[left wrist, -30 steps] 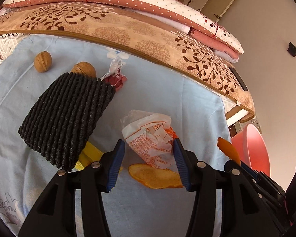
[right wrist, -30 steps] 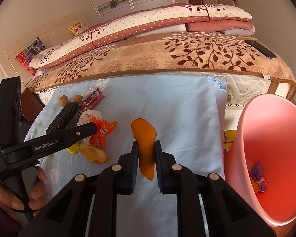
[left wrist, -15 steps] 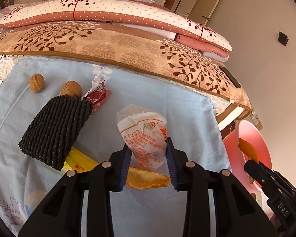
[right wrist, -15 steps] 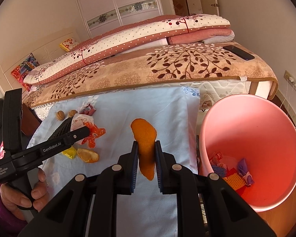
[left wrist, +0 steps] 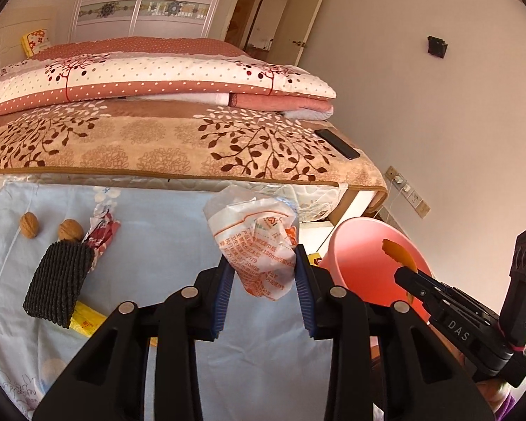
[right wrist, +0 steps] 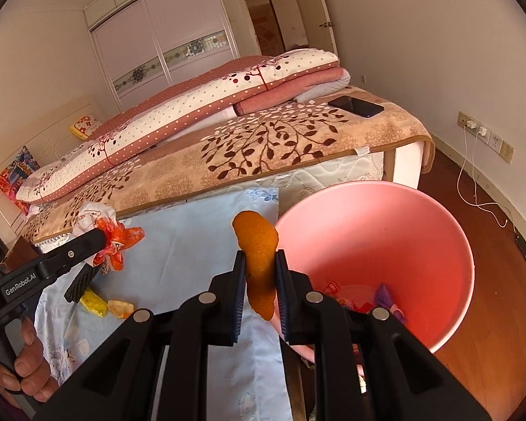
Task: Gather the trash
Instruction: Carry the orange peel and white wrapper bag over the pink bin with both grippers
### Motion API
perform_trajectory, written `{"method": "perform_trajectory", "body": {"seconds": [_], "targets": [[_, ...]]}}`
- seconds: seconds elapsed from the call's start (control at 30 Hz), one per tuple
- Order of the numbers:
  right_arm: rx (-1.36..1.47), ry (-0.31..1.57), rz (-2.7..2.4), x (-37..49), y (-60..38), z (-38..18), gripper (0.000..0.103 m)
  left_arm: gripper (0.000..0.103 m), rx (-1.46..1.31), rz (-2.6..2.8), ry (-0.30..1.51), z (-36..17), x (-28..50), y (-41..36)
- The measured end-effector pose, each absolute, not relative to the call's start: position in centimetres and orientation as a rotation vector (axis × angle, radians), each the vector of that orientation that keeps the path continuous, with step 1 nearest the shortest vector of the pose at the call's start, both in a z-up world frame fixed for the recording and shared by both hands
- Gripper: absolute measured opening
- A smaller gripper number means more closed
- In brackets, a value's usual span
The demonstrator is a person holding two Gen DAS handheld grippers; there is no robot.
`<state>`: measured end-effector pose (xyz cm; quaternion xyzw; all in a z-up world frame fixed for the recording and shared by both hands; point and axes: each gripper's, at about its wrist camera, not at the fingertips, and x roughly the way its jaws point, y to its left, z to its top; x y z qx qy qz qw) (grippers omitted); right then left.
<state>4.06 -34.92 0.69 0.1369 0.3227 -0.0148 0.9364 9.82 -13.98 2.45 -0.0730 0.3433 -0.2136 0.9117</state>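
Because it is thin crumpled film, the wrapper [left wrist: 259, 245] clamped in your left gripper [left wrist: 263, 280] will weigh almost nothing and crush readily — its bunched middle between the pads is the sound hold. To the right, your right gripper [right wrist: 259, 284] pinches the orange peel [right wrist: 257, 256] at mid-length; it looks light, leathery and a little slick. Right of that claw, just beside its tips, stands the pink bin [right wrist: 438, 231] — a few coloured wrappers lie at its bottom.
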Motion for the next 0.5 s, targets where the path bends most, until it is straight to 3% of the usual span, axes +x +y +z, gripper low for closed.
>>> {"method": "perform_trajectory", "body": {"seconds": [0.5], "targets": [[0.377,0.665,-0.211,1.0,-42.4,-1.1,0.016,0.034,0.001,-0.672,0.675,3.5,6.7,-24.3]]}}
